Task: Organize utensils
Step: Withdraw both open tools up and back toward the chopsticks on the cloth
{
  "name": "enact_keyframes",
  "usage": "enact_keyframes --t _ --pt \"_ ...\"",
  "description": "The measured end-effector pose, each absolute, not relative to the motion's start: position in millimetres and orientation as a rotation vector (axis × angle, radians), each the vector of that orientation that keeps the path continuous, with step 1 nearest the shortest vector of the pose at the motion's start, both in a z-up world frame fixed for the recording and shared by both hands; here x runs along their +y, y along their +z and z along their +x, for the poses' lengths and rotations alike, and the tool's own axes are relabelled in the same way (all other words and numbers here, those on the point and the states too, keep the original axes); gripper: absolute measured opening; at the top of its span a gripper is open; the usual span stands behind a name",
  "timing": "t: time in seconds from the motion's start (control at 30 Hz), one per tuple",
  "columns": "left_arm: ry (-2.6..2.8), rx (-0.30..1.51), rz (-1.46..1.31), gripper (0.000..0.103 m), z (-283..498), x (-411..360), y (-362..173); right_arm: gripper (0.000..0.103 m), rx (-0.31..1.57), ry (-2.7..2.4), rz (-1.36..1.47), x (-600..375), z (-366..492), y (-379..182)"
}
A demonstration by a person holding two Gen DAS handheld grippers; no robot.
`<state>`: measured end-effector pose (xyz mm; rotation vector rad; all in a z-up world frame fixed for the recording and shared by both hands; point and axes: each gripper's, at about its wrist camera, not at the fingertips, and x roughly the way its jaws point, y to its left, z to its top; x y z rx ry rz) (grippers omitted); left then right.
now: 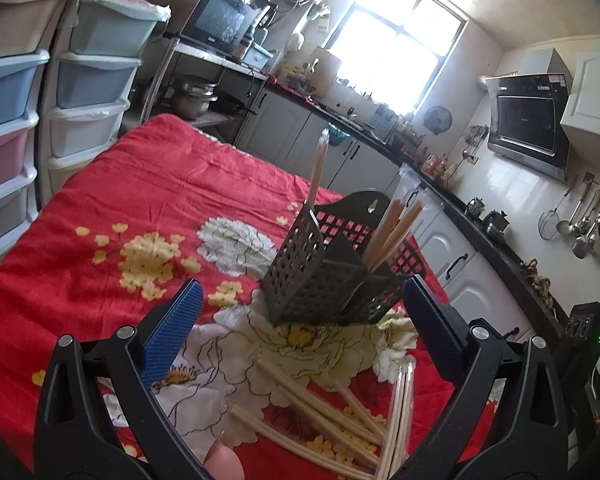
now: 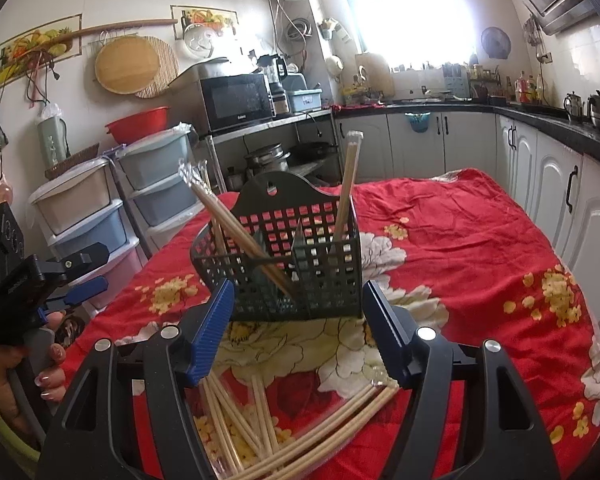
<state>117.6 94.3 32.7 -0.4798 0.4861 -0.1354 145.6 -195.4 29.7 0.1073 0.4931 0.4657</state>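
Observation:
A black perforated utensil holder (image 1: 300, 268) (image 2: 332, 276) stands upright on the red floral cloth. One pair of pale chopsticks (image 1: 317, 172) (image 2: 348, 184) leans in one compartment. A wrapped bundle (image 1: 392, 228) (image 2: 236, 224) leans in another. Several loose chopsticks (image 1: 320, 412) (image 2: 256, 416) lie scattered on the cloth in front of the holder, below both grippers. My left gripper (image 1: 303, 283) is open wide, short of the holder, with nothing between its blue fingers (image 1: 172, 332). My right gripper (image 2: 298, 286) is open too, its fingers (image 2: 212, 328) just short of the holder and above the loose chopsticks.
The red cloth (image 1: 148, 200) covers the whole table. Plastic drawer towers (image 1: 88, 80) stand by the table's left side, and white cabinets (image 2: 556, 192) under a dark counter run along the right. A hand (image 2: 48, 380) holds the left gripper's handle at the table's left edge.

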Motion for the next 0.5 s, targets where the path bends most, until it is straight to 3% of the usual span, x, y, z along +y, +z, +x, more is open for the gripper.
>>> enact_keyframes --t 0.5 --pt "-0.155 0.574 -0.446 0.092 118 76 8 0.064 0.559 0.451 0.078 -199 138 10"
